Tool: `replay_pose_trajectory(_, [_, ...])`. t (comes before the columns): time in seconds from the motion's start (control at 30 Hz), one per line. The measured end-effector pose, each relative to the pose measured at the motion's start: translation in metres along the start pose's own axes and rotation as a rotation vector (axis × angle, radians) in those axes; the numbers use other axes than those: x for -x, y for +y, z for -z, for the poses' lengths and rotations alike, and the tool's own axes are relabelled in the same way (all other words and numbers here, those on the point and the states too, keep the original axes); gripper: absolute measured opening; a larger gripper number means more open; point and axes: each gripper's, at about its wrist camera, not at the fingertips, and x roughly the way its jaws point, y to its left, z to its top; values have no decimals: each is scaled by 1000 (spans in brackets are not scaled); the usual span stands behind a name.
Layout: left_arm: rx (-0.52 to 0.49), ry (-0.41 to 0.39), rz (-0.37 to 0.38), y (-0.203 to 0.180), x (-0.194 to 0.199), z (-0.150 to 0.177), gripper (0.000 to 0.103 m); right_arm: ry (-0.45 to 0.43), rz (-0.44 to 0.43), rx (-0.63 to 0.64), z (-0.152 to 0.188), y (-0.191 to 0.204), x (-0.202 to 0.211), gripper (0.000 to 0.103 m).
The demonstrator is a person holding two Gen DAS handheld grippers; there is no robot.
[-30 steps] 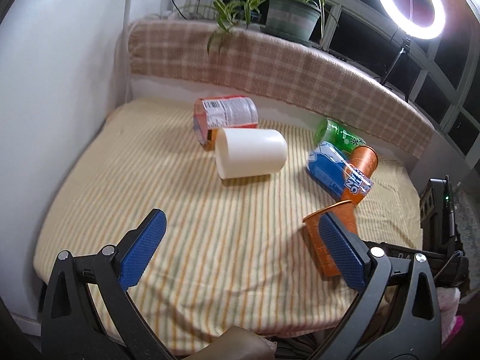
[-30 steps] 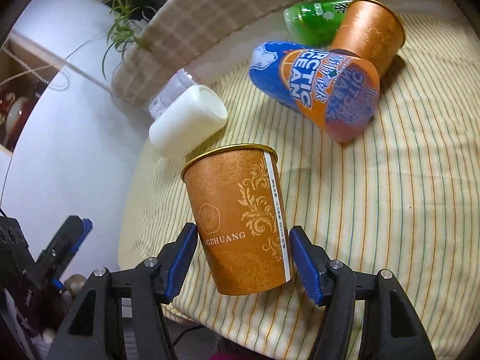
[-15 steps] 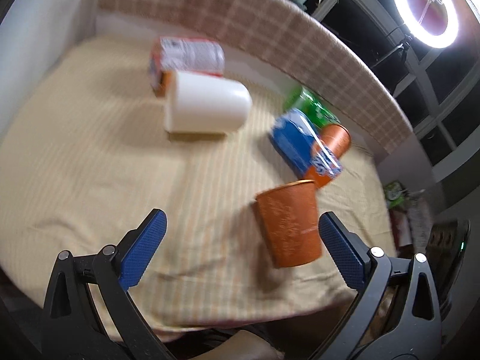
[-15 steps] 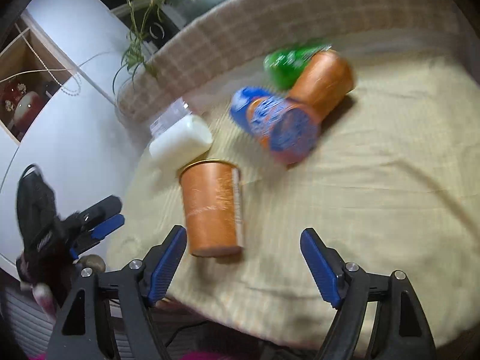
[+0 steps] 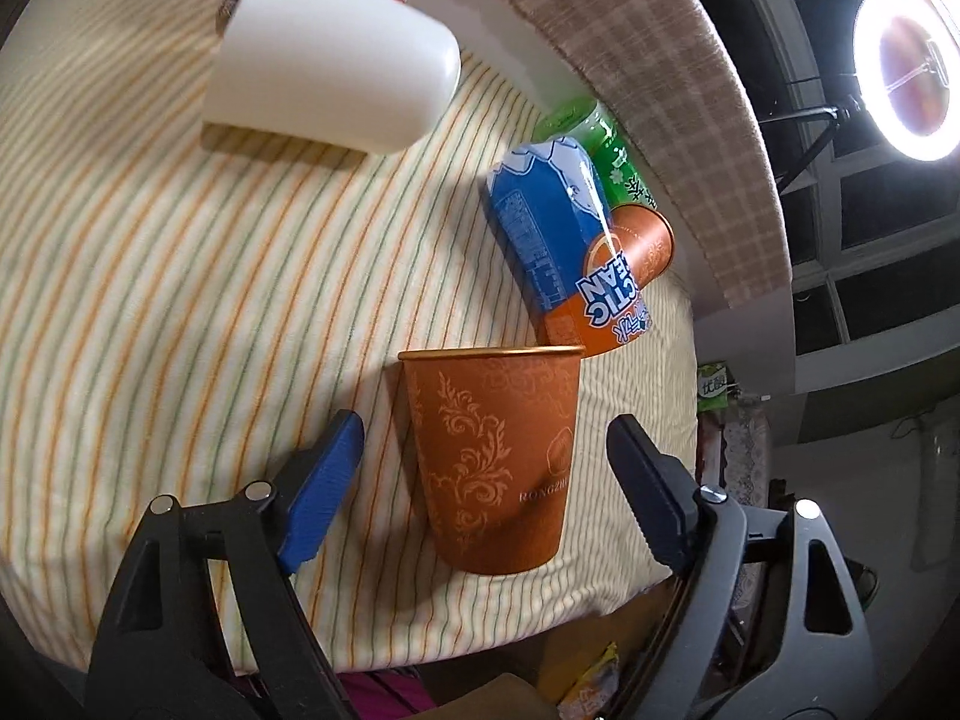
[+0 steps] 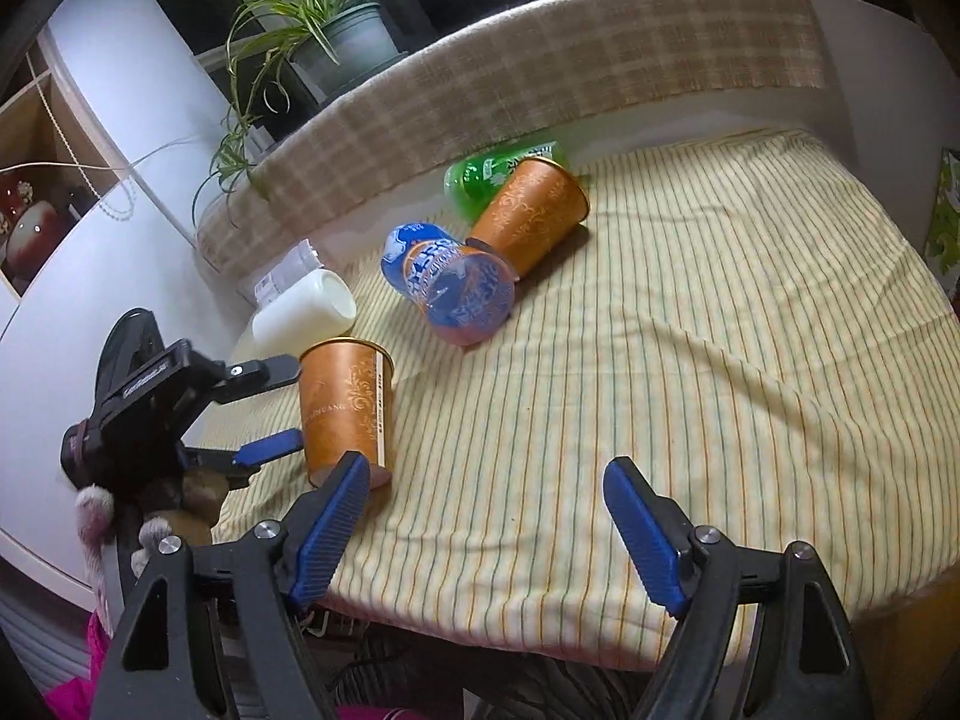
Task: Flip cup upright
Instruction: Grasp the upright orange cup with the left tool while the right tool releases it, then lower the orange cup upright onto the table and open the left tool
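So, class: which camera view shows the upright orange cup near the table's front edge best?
The left wrist view. The upright orange cup fills the centre between the open left gripper fingers, rim, pattern and base all clear. The right wrist view shows it smaller at far left, its base partly hidden behind a right gripper finger.

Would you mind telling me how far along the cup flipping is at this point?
One orange cup already stands upright, rim up, near the front edge of the striped tablecloth. Nothing is in hand: the left gripper is open around that cup with gaps on both sides, and the right gripper is open over bare cloth. Left: a second orange cup and the white cup lie on their sides.
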Motion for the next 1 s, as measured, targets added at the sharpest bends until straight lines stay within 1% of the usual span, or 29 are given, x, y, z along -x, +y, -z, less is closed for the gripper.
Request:
replay_pose_trajectory(0.23, [14,28,5,0,-16,-6,85,10,1,-3,2,-4,-3,82])
replay_pose_trajectory(0.37, [9,40,2,-1,-23,-8,77,17,7,-7,3,-8,-5,82])
replay_pose_trajectory(0.47, [1,41,-5,-2,-27,-9,70,20,15,-14,5,-11,-6,82])
replay_pose_trajectory(0.53, [-7,38,-10,-3,-28,-10,69,22,19,-16,5,-12,-6,82])
replay_pose_trajectory(0.6, [-33,27,-22,-7,-27,-9,69,24,20,-21,5,-14,-7,82])
replay_pose_trajectory(0.7, [-109,-10,-53,-18,-20,-6,68,29,17,-24,6,-15,-8,82])
replay_pose_trajectory(0.9, [-248,-100,-127,-42,-8,0,68,33,9,-21,6,-11,-11,82])
replay_pose_trajectory(1.0, [-318,-153,-178,-51,-4,4,68,38,6,-21,7,-10,-12,82])
